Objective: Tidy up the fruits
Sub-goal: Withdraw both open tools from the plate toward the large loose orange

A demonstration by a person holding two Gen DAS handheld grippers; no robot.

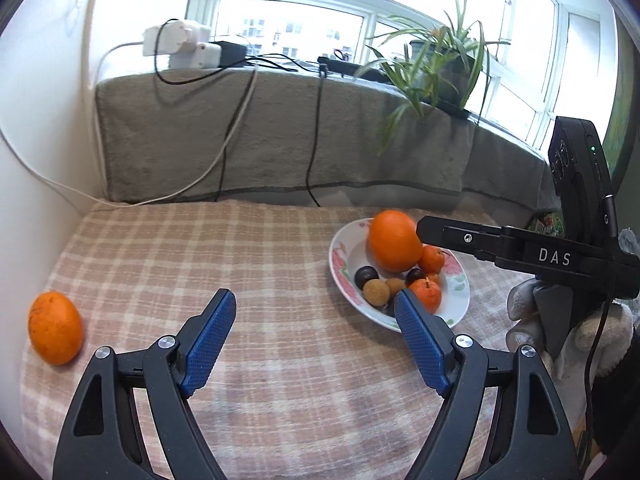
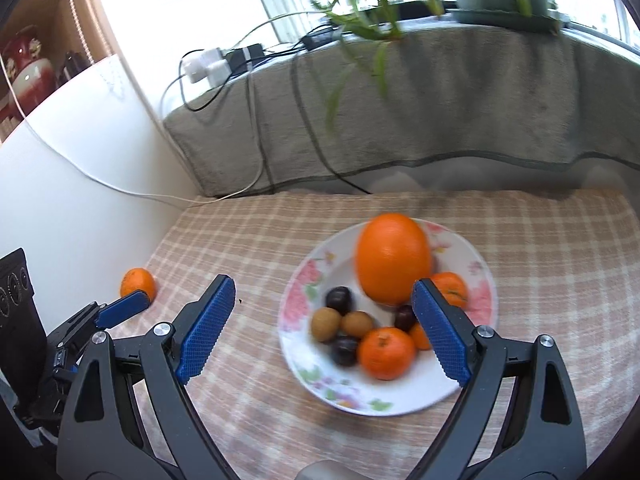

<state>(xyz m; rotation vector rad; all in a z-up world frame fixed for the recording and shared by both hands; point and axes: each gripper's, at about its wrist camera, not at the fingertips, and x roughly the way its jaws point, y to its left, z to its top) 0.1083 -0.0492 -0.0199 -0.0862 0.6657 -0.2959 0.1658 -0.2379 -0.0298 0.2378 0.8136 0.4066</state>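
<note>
A floral white plate [image 2: 384,408] on the plaid cloth holds a big orange [image 2: 394,260], tangerines [image 2: 386,354], dark plums [image 2: 340,298] and small brown fruits [image 2: 326,324]. My right gripper [image 2: 322,286] hovers open just before the plate, with nothing pressed between its blue pads. A loose orange [image 1: 55,328] lies alone at the cloth's left edge by the wall. My left gripper [image 1: 314,300] is open and empty over the cloth, between that orange and the plate [image 1: 340,256]. The right gripper [image 1: 428,230] reaches in from the right beside the big orange [image 1: 394,240]. In the right wrist view, the left gripper [image 2: 132,304] sits near the loose orange [image 2: 138,282].
A grey blanket [image 1: 280,136] drapes the window sill behind the table, with cables [image 1: 224,152] hanging down it. Chargers [image 1: 184,44] and a potted plant [image 1: 440,64] stand on the sill. A white wall [image 1: 36,160] bounds the left side. A gloved hand [image 1: 528,312] holds the right gripper.
</note>
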